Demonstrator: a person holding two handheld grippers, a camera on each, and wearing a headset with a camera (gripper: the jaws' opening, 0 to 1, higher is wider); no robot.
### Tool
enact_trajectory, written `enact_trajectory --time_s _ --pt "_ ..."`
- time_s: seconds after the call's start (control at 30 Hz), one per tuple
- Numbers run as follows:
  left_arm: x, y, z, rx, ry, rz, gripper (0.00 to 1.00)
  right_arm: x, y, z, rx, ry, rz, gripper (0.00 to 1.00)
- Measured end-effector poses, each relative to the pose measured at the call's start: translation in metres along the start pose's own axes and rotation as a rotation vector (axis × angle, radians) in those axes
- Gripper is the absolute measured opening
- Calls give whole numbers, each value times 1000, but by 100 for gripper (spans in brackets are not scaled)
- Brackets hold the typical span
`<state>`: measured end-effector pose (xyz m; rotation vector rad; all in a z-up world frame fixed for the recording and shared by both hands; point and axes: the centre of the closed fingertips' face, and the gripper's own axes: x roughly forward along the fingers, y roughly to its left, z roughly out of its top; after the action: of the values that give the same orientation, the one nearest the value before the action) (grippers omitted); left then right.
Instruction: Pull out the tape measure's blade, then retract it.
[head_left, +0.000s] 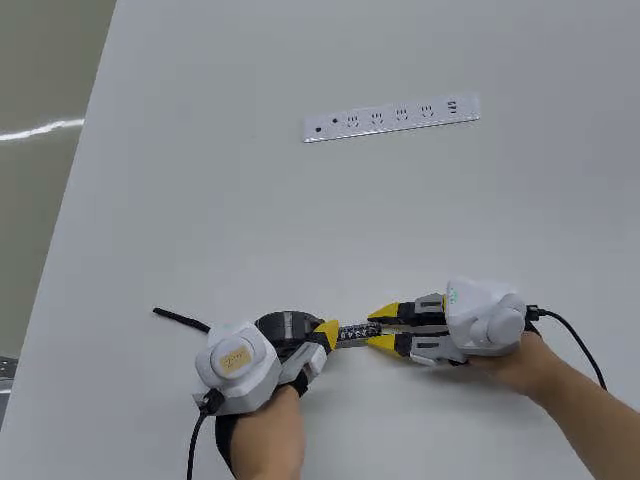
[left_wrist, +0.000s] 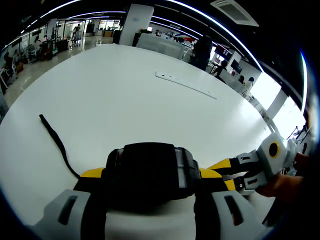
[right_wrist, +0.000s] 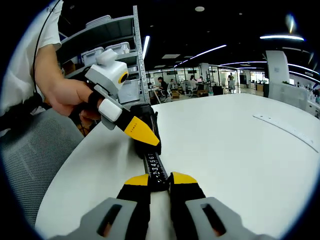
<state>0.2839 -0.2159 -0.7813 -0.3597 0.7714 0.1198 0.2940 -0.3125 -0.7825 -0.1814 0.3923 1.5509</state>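
One white table (head_left: 250, 200), power strip (head_left: 392, 118), tape measure (head_left: 283, 327); open-plan office.

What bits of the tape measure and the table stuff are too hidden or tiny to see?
Dark numbered blade's end hook: right gripper view, buried between the right tool's tips.
Round black tape measure case's mouth: left gripper view, behind the case itself, clamped in the left tool.
Blade numbers: head view, too small.
Long white power strip's sockets: left gripper view, too small.
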Motion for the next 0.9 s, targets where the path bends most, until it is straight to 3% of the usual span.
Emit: enact_trajectory --time_s 0.9 --pt "-1 0 0 -10 0 -4 68 19 4 8 -11 4 14 12"
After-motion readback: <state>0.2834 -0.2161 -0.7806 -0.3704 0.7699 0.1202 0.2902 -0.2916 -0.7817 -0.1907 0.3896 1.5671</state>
